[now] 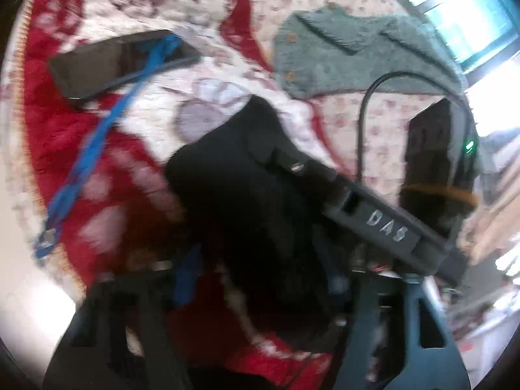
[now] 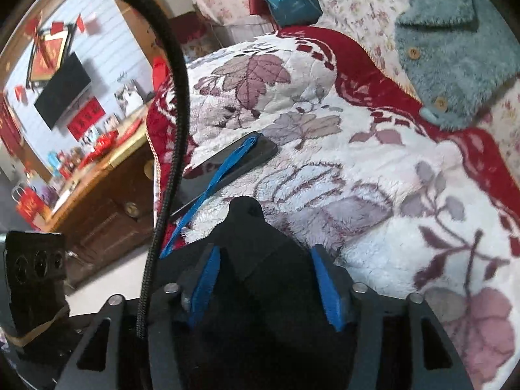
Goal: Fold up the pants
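Lying between the right tongs (image 2: pixel 266 279), black pants (image 2: pixel 250 227) point forward.

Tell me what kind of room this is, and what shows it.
Most likely a bedroom in a home. A floral red-and-white blanket covers what looks like a bed, a wooden dresser stands beside it, and a wall-mounted TV hangs above. A fuzzy teal garment lies on the bedding.

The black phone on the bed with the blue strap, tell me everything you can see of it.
The flat black phone is a slim rectangle with a glossy dark screen facing up. It lies flat on the fluffy white, floral blanket with red border, near the edge. A blue woven strap crosses it lengthwise and trails off beyond it. Neither gripper touches it.
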The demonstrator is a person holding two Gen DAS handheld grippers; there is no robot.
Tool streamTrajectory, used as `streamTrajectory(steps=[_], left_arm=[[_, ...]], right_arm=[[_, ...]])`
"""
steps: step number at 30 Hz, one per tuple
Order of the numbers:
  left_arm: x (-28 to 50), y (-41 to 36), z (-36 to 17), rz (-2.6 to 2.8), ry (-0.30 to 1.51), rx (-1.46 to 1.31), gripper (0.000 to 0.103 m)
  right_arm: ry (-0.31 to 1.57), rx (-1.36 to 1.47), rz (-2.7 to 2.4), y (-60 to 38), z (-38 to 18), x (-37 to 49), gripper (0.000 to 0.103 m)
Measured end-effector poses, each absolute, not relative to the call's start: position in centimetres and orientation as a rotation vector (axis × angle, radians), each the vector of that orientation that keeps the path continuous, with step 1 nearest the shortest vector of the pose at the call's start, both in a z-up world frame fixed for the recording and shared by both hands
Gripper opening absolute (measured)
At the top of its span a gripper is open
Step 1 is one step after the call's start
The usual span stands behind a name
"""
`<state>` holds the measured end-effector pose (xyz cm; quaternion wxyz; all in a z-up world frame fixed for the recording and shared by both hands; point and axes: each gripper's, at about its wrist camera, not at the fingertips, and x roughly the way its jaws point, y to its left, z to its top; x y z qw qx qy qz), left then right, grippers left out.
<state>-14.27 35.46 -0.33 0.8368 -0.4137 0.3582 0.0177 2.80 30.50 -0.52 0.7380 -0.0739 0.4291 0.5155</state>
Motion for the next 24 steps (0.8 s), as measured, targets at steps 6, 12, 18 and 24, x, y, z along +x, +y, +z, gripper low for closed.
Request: streamTrajectory(steps=[6,12,18,24], left_arm=[[-14.3,34.7,1.0,-0.028,0.715,-0.854,0.019],[-15.4,30.7,6.3,-0.056,0.609,-0.673,0.018],[-16.2,23.8,12.1,-0.144,0.507,-0.471,0.018],[-14.9,15.1,13.2,-0.249,0.534,-0.336,0.018]], right_arm=[[0.943,-0.039,1.158,28.8,0.2,2.8,0.041],[0.849,0.137,1.185,24.7,4.5,1.7,0.041],[0.719,0.322,1.197,16.5,10.2,0.3,0.041],[0.651,0.425,1.098,5.5,11.9,-1.1,0.041]])
